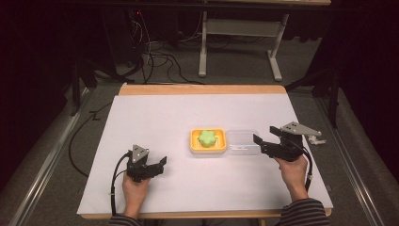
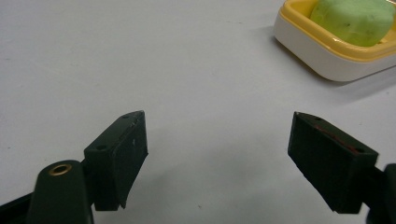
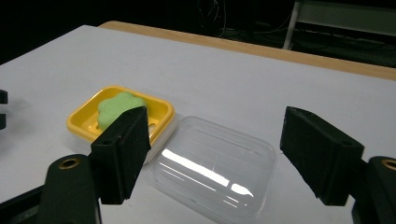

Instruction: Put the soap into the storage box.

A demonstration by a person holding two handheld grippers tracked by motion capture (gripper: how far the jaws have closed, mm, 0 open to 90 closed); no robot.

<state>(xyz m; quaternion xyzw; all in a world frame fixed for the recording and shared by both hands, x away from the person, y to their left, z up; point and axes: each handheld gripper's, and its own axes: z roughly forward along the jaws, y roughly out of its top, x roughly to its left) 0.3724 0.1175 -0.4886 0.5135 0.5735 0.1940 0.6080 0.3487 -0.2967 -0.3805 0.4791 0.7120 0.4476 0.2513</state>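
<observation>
A: Where's the clear lid (image 3: 215, 168)?

B: Mid-table, touching the yellow soap dish (image 1: 208, 141), nearer the right edge. Both grippers, right (image 1: 269, 139) and left (image 1: 156, 166), have fingers apart. The slick lid could skid into the dish.

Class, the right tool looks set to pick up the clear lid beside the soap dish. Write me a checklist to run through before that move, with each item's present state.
1. Right tool open wide: ok.
2. Clear lid between its jaws: ok in the right gripper view; not yet touched.
3. Lid free of the soap dish: cannot tell; they sit edge to edge.
4. Green soap seated in the dish: ok.
5. Left tool open and apart from the dish: ok.
</observation>
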